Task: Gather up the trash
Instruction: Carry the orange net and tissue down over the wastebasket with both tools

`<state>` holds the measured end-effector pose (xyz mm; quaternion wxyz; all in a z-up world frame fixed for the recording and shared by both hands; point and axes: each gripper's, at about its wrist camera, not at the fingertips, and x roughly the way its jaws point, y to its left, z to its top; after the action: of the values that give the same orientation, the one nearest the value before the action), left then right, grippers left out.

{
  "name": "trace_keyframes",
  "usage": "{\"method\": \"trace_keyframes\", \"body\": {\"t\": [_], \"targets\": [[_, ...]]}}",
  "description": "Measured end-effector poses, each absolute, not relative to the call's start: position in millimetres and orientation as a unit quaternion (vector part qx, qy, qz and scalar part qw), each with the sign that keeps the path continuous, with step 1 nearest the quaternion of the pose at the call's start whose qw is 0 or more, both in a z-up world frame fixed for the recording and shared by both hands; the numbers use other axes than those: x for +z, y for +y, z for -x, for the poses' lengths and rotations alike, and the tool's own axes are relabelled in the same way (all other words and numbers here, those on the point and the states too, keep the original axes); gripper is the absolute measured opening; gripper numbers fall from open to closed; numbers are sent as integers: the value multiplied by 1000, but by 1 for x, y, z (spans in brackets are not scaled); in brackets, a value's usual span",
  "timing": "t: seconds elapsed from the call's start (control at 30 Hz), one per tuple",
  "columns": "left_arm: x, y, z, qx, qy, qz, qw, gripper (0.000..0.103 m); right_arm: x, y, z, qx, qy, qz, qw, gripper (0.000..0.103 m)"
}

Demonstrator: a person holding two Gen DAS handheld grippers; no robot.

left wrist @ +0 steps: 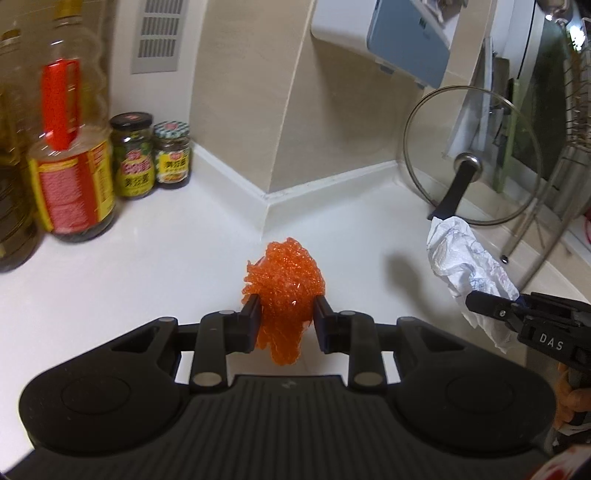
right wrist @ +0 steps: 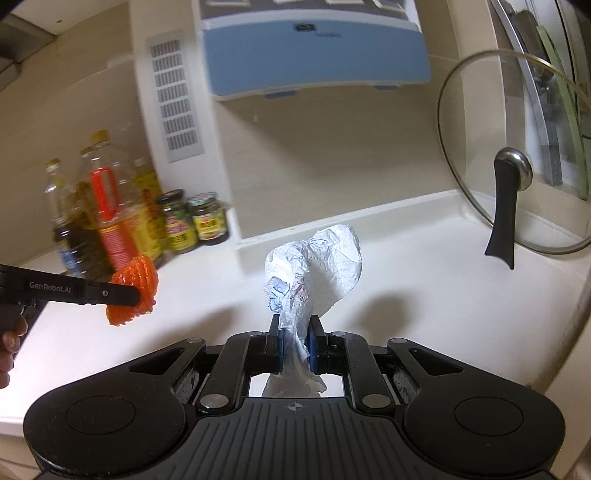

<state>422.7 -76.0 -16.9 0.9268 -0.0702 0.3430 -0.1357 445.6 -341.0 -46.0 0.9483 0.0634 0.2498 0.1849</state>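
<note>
White kitchen counter [left wrist: 147,266] set into a beige-walled corner, with a white ventilation grille [left wrist: 157,35] and a blue-and-white wall unit [right wrist: 314,51] above. Left gripper [left wrist: 284,317]: jaws partly closed, pads pressing both sides of a bunched orange mesh net [left wrist: 282,291], which is held clear above the counter; the net bulges above the fingers and hangs below them. Right gripper [right wrist: 294,341]: jaws closed tight on the narrow lower part of a crumpled white paper towel [right wrist: 314,262] with faint blue and red print, its bulk standing up above the fingers, off the counter. Both grippers lie side by side, apart, each with its piece of trash. Back left of counter: tall oil bottles [left wrist: 70,147] and two small green-labelled jars [left wrist: 151,155] against the wall. Right of counter: glass pot lid [right wrist: 517,177] with black handle, propped upright and leaning against the wall.
</note>
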Motion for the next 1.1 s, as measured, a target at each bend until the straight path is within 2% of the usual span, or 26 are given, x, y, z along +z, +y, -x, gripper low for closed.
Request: {"method": "trace_keyframes", "body": {"t": [0.57,0.8,1.1], "targets": [[-21,-4,-261,-181,362,91,910,27,-34,-247,-273,205,263,-73,940,13],[-43,12,-215,-196,388,97,895,27,-59,-223,-219,189,309,-89,928,13],[-93,14,-185,-197,443,111,868,27,-113,-210,-189,186,393,-97,895,13]]}}
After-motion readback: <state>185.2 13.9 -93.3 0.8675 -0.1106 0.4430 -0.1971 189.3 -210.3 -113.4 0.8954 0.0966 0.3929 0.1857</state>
